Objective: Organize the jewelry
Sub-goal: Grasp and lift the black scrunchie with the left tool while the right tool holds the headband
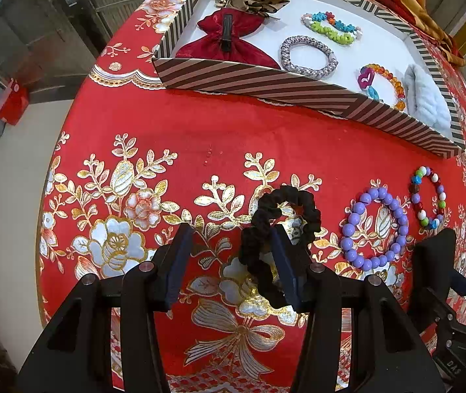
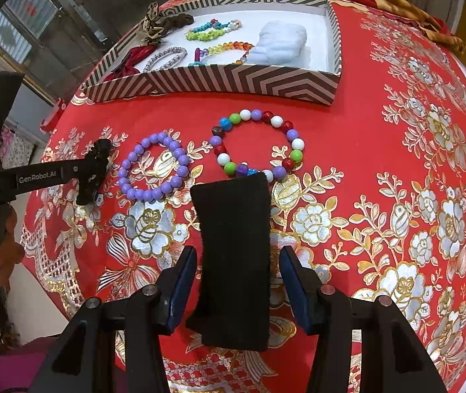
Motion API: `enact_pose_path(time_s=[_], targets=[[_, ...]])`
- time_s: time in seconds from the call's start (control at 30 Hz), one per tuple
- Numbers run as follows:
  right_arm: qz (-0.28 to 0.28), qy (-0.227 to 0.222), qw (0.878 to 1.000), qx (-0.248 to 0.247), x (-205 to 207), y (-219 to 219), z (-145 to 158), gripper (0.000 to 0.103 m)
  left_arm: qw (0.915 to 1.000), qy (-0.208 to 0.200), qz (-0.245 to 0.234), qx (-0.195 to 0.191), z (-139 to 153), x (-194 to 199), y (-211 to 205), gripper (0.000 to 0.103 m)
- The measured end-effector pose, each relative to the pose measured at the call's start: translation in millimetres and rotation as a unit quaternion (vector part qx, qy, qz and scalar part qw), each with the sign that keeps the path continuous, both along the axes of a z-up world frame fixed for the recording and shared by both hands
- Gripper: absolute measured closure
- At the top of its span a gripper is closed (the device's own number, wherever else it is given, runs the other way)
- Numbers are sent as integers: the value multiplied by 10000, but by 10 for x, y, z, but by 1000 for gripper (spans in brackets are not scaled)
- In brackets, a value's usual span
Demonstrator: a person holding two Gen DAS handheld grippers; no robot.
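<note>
Left tool (image 2: 97,167) marked "GenRobot.AI", spread, one finger through black scrunchie (image 1: 278,239); right tool (image 2: 237,290) spread around black band (image 2: 233,262).

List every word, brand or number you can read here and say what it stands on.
"GenRobot.AI": white letters on the left tongs' black arm, in the right wrist view.
White letters on the right tongs' body at the left wrist view's lower right edge: turned and cut off, unreadable.
No other text shows.
</note>
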State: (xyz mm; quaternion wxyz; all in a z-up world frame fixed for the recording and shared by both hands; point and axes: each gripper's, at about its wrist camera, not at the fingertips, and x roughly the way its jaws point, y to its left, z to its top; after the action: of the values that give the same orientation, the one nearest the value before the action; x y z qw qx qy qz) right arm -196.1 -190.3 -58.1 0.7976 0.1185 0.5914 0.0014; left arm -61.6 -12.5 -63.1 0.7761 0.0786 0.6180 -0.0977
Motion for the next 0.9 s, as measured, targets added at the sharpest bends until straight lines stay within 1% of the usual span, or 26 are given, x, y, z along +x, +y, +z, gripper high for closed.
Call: enact_pose_path(time_s=[0.2,0.27,0.37,0.5,0.6,0.67,0.73,0.9], targets=[[100,-47,9998,-156,-10,37,-11,54,10000,-7,11,-3,-3,2,-9,54],[173,-65,9995,-265,-19,69,-7,60,10000,-13,-2,0,-4,4,-12,54],[195,-97,9995,-234,-32,73,-5,65,10000,-25,-17,-2,1,13,4,54],[183,-107,9996,-171,-39,52,8,68,10000,-56,-37,-30,4,6,23,55],[159,-119,9998,-97,-29,37,2,69,9999,-97,-94,-72,18,-25,26,67],[137,-143,9998,-58,-49,25,14,70,9998,-115,-139,-113,31,-32,19,82],[122,-164,9998,-22,-75,10,32,71,9997,-101,-161,-177,40,-34,20,90],[76,-235,9997,21,-113,-42,103,72,9987,48,-113,-487,57,8,88,95]])
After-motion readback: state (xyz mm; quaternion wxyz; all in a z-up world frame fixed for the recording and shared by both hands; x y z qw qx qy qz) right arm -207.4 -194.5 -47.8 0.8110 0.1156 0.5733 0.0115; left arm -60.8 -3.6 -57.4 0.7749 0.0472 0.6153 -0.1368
